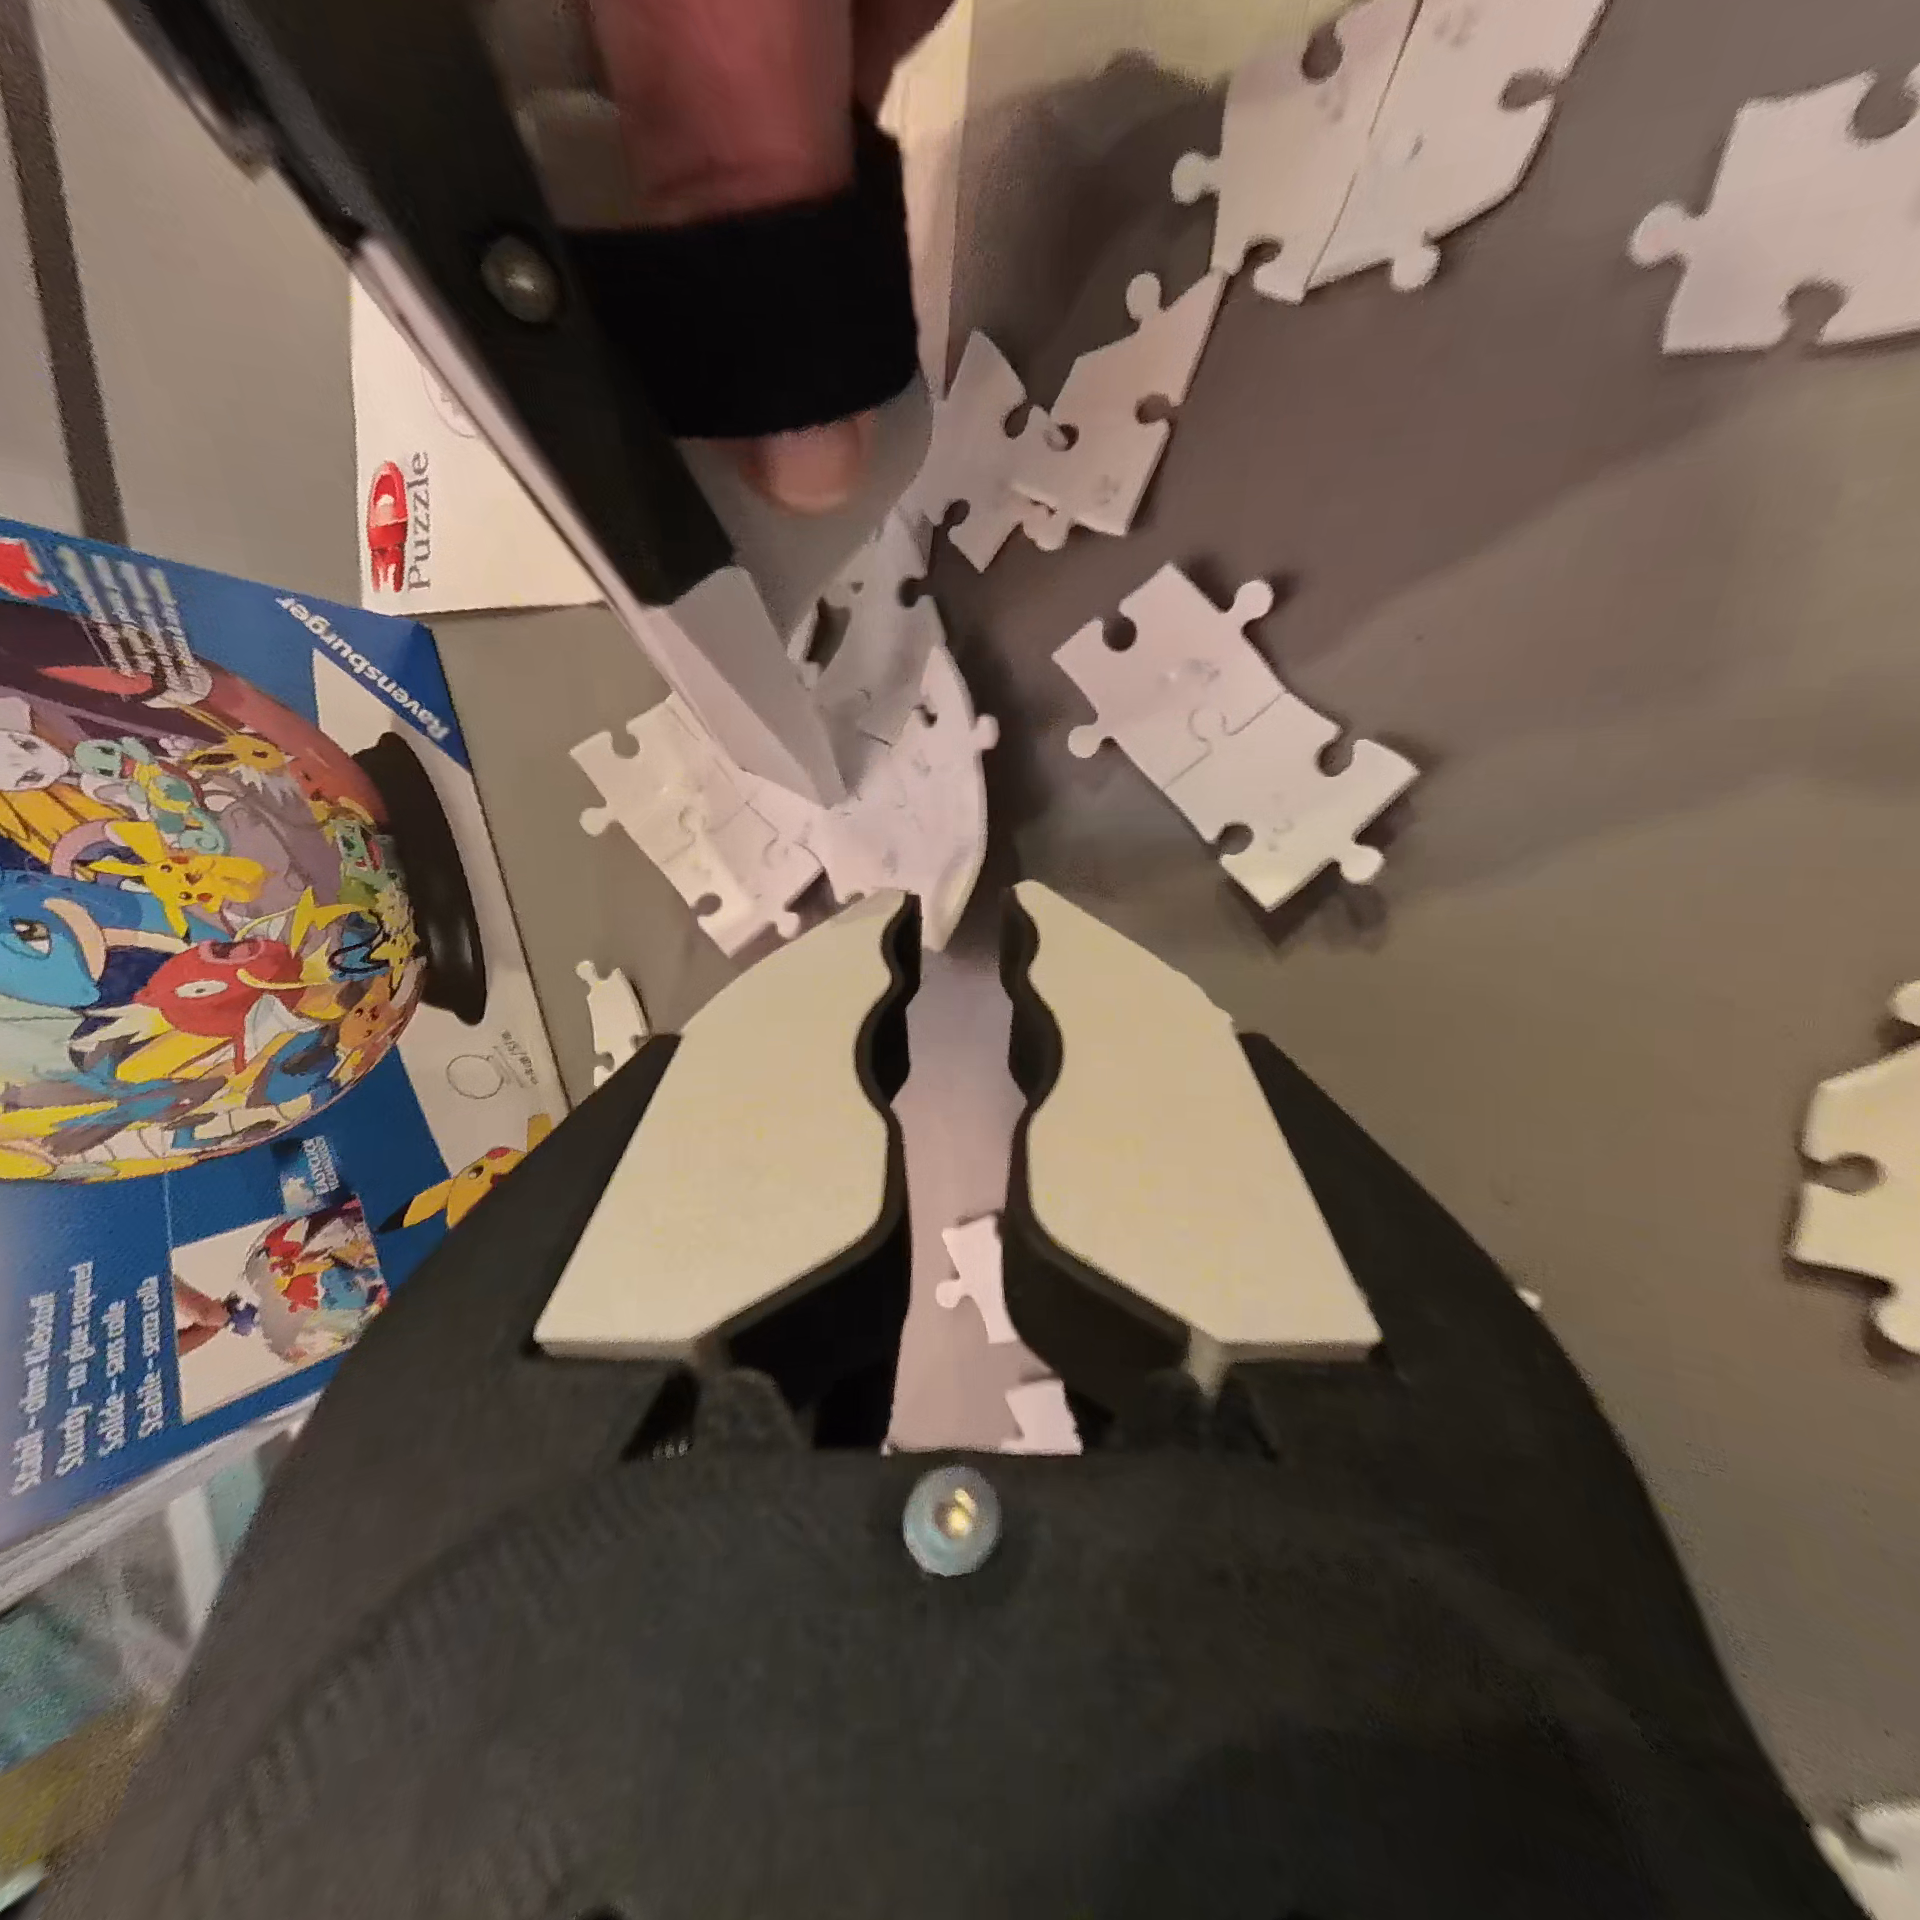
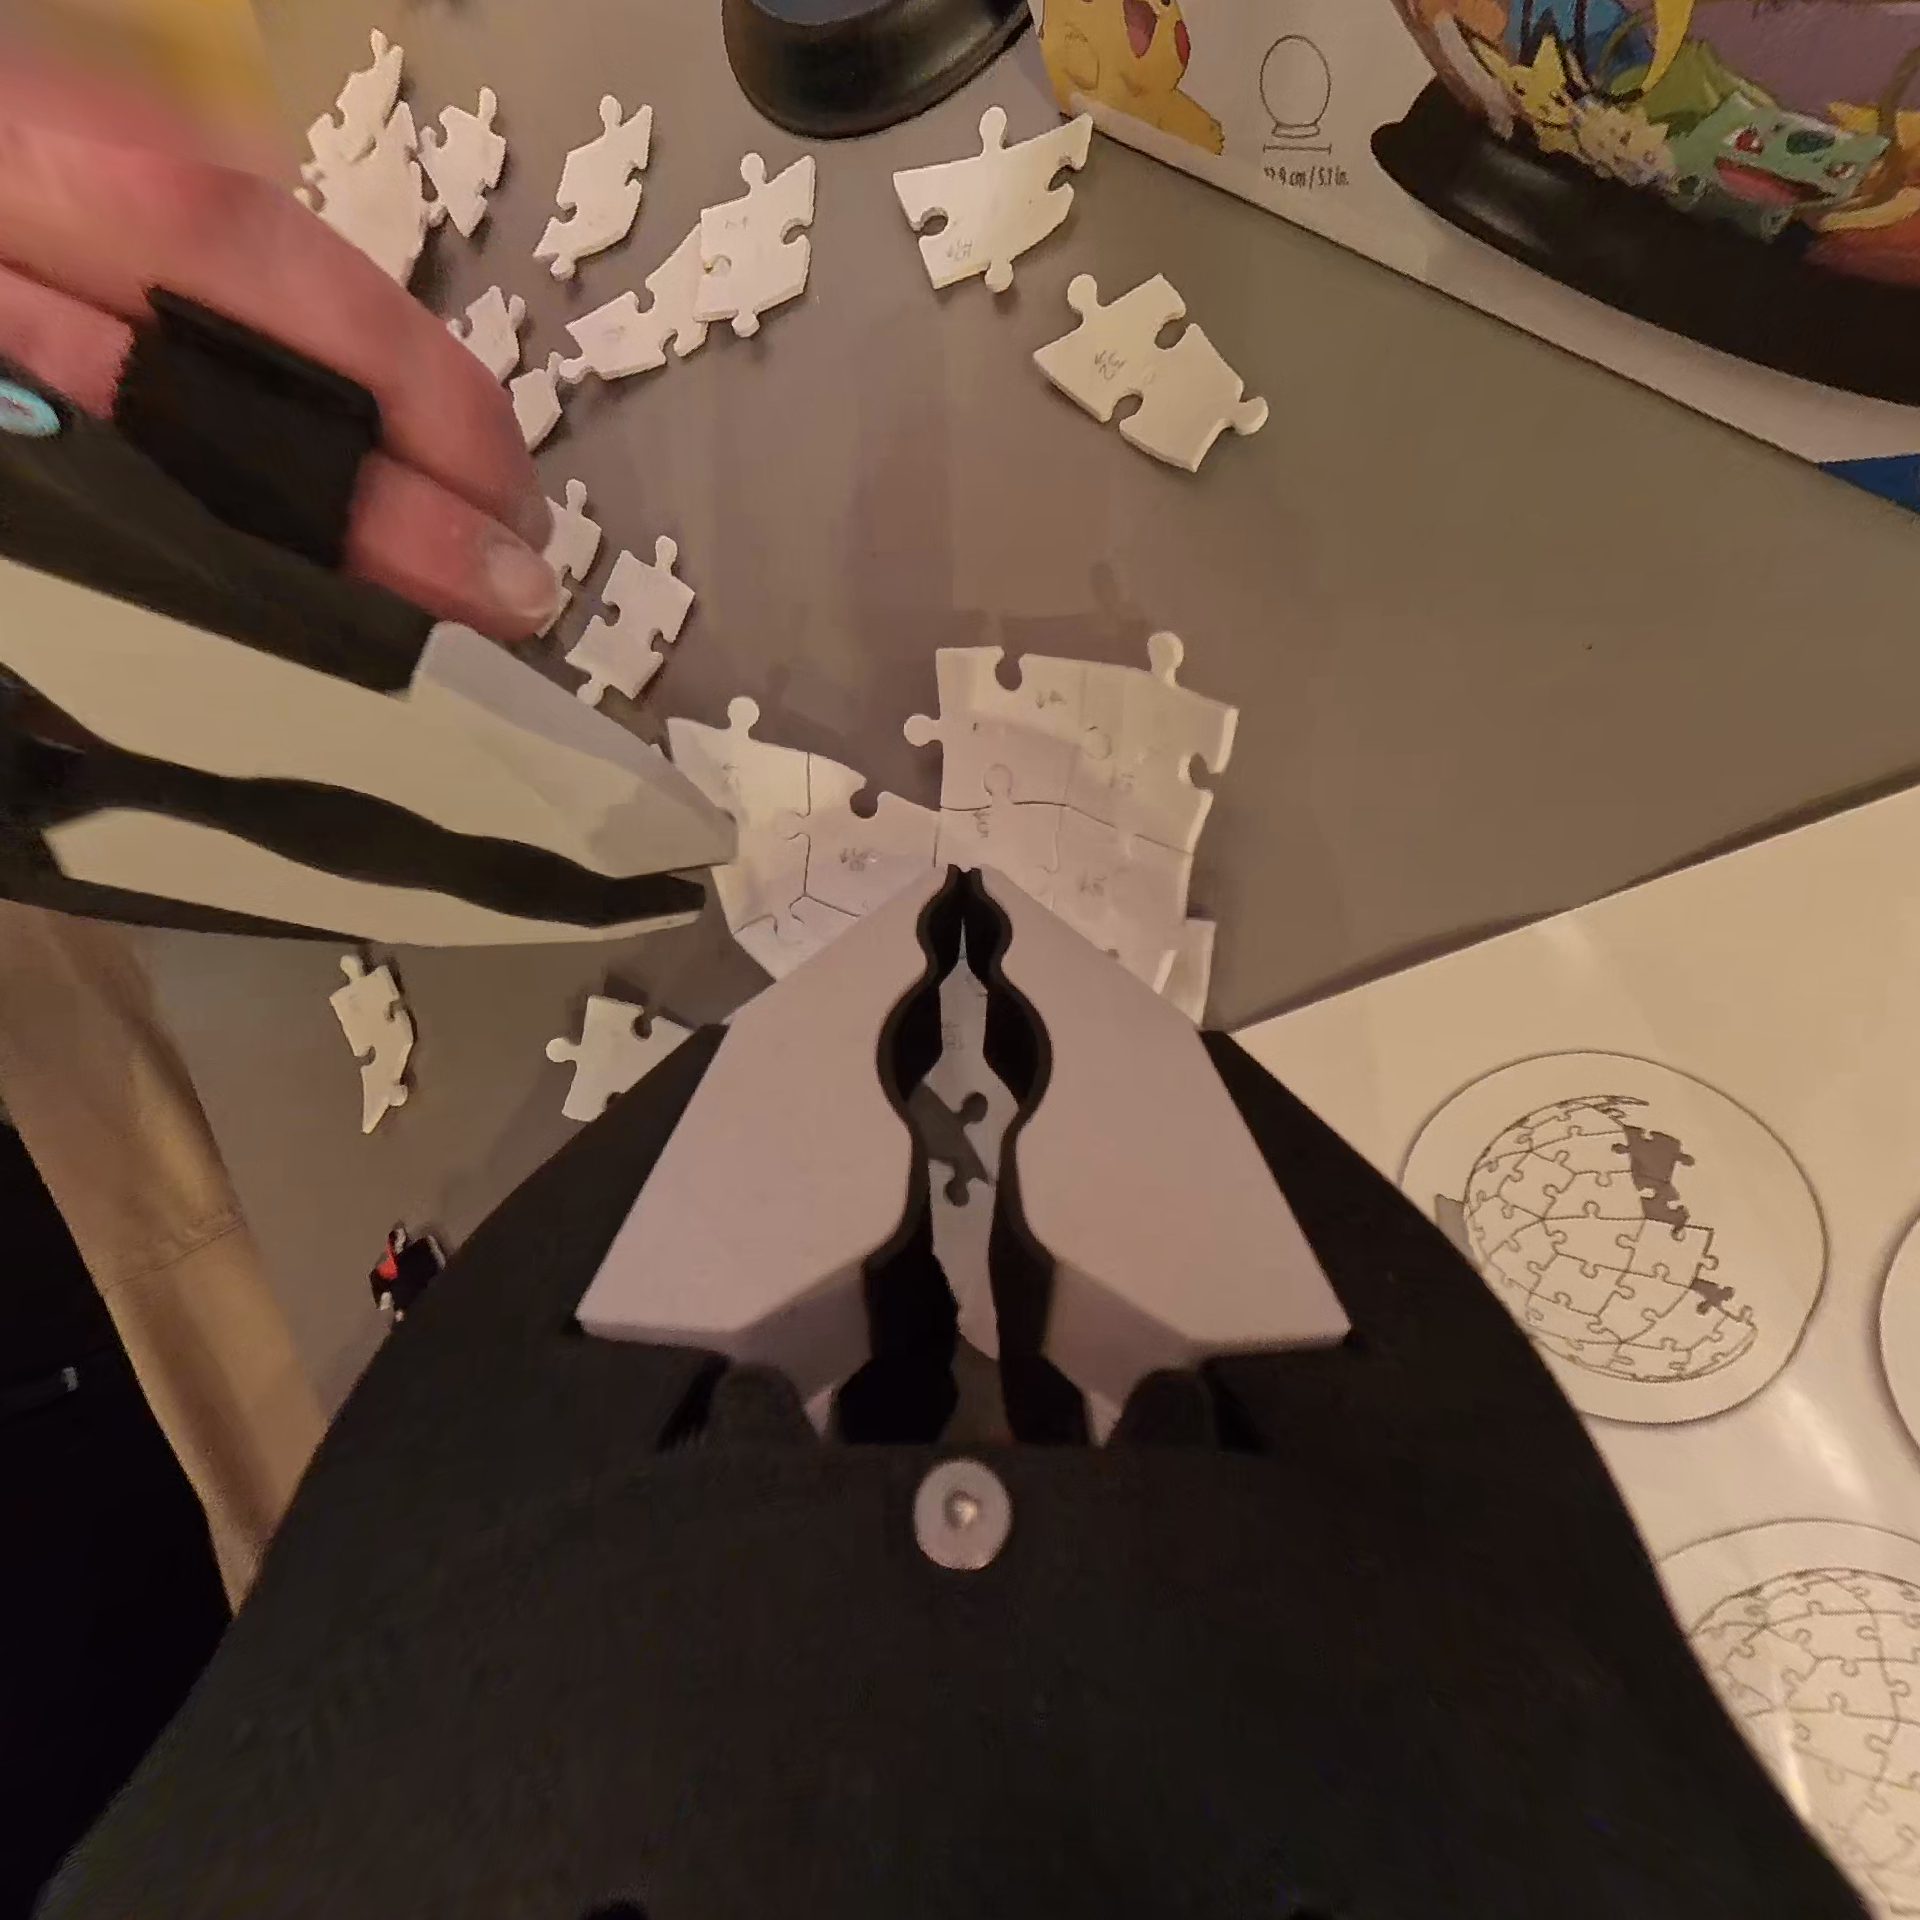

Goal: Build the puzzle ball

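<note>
The puzzle box [image 1: 208,935], blue with a colourful ball printed on it, lies at the left edge of the grey table [image 1: 1558,1039]. Just right of it sits the joined patch of white puzzle pieces [image 2: 1081,790], curved and blank side up, near the middle of the table. The left gripper [image 1: 961,904] has its fingers slightly apart, a narrow gap between the tips, which sit at the patch's near edge; whether they pinch it I cannot tell. The right gripper [image 2: 961,878] has its tips closed together, pressed against the patch's near edge. Each is held by a hand [image 2: 312,343] with a black strap over the fingers. Loose white pieces [image 1: 1236,727] lie scattered farther right and toward the far edge. An instruction sheet [image 2: 1558,1195] with ball drawings lies at the right corner.
</note>
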### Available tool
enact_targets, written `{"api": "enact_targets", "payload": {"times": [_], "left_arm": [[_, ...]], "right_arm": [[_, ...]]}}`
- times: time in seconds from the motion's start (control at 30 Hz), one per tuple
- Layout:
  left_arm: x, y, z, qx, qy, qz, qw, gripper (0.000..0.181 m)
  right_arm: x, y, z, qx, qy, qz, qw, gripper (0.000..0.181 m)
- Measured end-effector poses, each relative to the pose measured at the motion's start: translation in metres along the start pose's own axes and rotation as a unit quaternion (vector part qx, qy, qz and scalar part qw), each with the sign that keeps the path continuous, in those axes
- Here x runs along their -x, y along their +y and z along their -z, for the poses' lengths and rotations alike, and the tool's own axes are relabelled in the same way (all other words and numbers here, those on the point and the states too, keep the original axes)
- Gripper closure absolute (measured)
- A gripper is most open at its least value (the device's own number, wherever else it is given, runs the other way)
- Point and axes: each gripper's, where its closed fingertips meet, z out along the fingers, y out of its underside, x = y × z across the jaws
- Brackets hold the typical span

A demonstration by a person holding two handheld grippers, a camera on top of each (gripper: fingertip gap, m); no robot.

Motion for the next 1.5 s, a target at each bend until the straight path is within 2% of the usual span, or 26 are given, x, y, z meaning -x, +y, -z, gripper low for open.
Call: {"api": "enact_targets", "payload": {"times": [0.13, 0.3, 0.63, 0.9, 1.03, 1.2, 1.27, 1.5], "left_arm": [[0.0, 0.0, -0.01, 0.011, -0.043, -0.028, 0.999, 0.17], [-0.001, -0.001, -0.014, 0.008, -0.056, -0.04, 0.998, 0.172], [0.005, 0.0, -0.013, 0.016, -0.052, -0.051, 0.997, 0.175], [0.004, -0.001, -0.017, 0.037, -0.052, -0.093, 0.994, 0.175], [0.006, 0.0, -0.017, 0.049, -0.054, -0.111, 0.991, 0.175], [0.006, 0.001, -0.018, 0.063, -0.049, -0.123, 0.989, 0.175], [0.007, 0.0, -0.017, 0.06, -0.044, -0.117, 0.99, 0.175], [0.017, -0.001, -0.011, 0.036, -0.032, -0.074, 0.996, 0.178]], "right_arm": [[0.001, 0.001, 0.0, 0.003, 0.008, 0.001, 1.0, 0.181], [0.001, 0.002, 0.002, 0.002, 0.004, -0.004, 1.0, 0.181], [-0.001, 0.008, 0.015, 0.016, 0.017, 0.016, 1.0, 0.181], [0.001, 0.015, 0.016, 0.027, 0.008, 0.009, 1.0, 0.181], [0.002, 0.012, 0.028, 0.021, 0.013, 0.015, 1.0, 0.181], [-0.003, 0.024, 0.035, 0.054, 0.036, 0.05, 0.997, 0.177], [0.0, 0.023, 0.037, 0.043, 0.029, 0.08, 0.995, 0.174], [0.001, 0.015, 0.047, 0.013, 0.076, 0.239, 0.968, 0.157]]}}
